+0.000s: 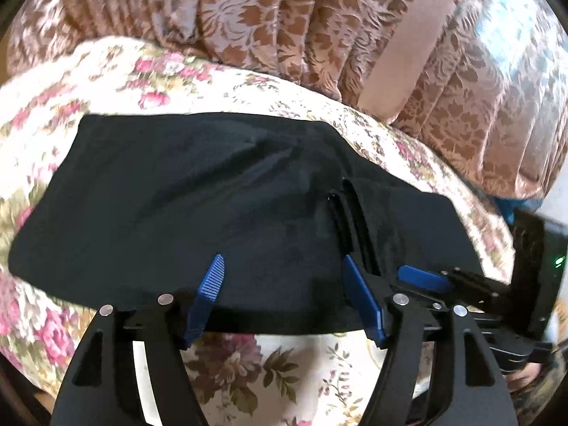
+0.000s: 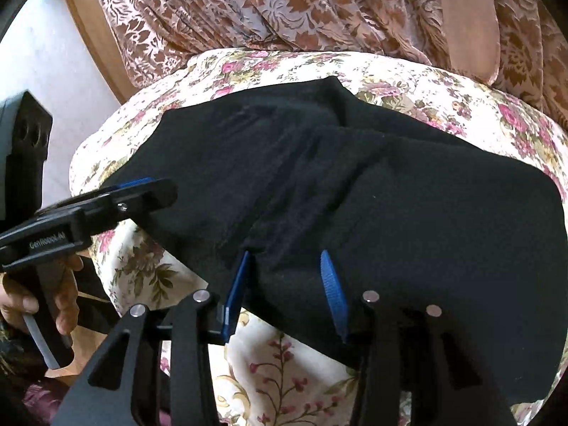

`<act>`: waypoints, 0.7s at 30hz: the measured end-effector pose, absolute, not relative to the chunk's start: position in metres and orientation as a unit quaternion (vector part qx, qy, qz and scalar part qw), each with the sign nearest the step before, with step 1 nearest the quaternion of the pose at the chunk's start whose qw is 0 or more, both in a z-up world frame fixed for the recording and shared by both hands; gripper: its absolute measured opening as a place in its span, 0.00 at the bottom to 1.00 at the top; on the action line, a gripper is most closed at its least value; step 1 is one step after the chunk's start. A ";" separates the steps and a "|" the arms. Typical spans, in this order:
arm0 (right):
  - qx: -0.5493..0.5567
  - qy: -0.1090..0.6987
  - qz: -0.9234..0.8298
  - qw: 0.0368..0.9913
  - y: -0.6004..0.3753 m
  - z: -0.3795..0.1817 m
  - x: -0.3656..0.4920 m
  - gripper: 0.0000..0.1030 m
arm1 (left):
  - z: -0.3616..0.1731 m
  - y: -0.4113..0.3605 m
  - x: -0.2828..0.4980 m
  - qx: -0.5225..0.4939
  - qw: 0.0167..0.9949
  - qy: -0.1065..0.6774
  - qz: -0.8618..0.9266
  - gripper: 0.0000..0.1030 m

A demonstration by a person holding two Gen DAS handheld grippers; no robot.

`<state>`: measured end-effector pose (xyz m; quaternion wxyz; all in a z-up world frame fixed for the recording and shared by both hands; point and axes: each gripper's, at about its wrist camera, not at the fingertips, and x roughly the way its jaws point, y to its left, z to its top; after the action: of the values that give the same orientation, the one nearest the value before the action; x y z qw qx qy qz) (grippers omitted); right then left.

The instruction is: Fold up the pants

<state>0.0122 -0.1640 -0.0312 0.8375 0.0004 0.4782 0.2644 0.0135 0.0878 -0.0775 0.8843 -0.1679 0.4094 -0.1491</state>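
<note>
My left tool [image 1: 284, 284] stands spread over the near edge of the black pants [image 1: 198, 198], pinching nothing. My right tool [image 2: 284, 280] has a fold of the pants between its fingers. The pants lie folded on the floral bedspread [image 2: 408, 81].

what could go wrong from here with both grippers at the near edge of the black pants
1. The left gripper stands open over the pants with no cloth pinched, so a lift now would probably leave that side behind.
2. The right gripper straddles a raised fold of cloth; it may catch several layers or only the top one, skewing the fold.
3. The two grippers sit close together, so they could bump, and dragging may rumple the floral sheet.
</note>
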 end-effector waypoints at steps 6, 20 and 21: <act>0.025 0.473 0.260 0.842 -0.170 -0.027 0.011 0.54 | -0.088 0.155 -0.012 -0.333 0.844 0.399 -0.134 0.66; 0.026 0.448 0.265 0.853 -0.162 -0.018 0.002 0.84 | -0.135 0.275 -0.040 -0.551 0.756 0.353 0.001 0.66; 0.030 0.447 0.263 0.854 -0.164 -0.016 0.003 0.84 | -0.137 0.275 -0.037 -0.555 0.753 0.352 0.004 0.66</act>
<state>0.0031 -0.1641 -0.0165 0.8544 0.0297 0.4469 0.2634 -0.0370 0.2753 -0.1368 0.7532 -0.5554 0.3525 0.0035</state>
